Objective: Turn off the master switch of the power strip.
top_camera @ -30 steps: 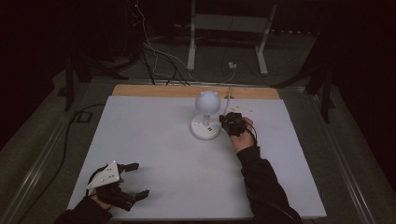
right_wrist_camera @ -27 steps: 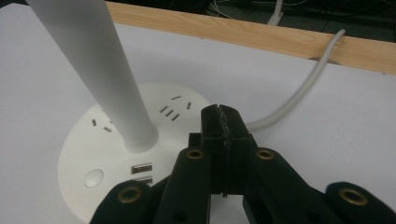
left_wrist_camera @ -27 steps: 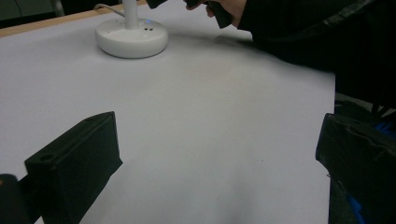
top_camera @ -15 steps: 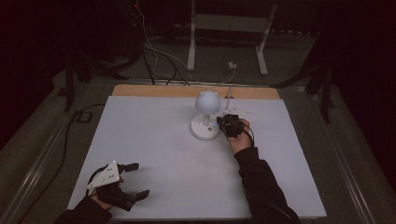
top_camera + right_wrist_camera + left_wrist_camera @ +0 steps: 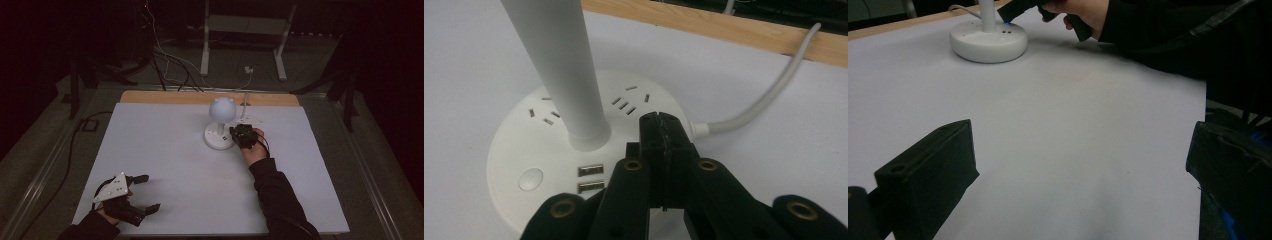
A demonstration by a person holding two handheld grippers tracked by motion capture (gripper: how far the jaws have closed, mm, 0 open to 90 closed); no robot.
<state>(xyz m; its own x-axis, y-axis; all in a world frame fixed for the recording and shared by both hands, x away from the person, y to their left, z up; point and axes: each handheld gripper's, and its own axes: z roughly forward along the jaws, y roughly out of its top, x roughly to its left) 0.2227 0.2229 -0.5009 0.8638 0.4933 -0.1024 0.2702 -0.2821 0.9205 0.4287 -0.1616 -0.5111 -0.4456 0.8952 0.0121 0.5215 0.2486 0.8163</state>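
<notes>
while pressed together, right gripper (image 5: pixel 663 131) overhangs lamp base (image 5: pixel 524 150).

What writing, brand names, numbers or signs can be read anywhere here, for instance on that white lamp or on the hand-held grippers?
None can be read.
The lamp base bears no print: it has socket slots, two USB ports and a plain round button.
The right gripper, its jaws shut, and the left gripper, with its grey plate, carry no lettering.
The white table is blank.
</notes>
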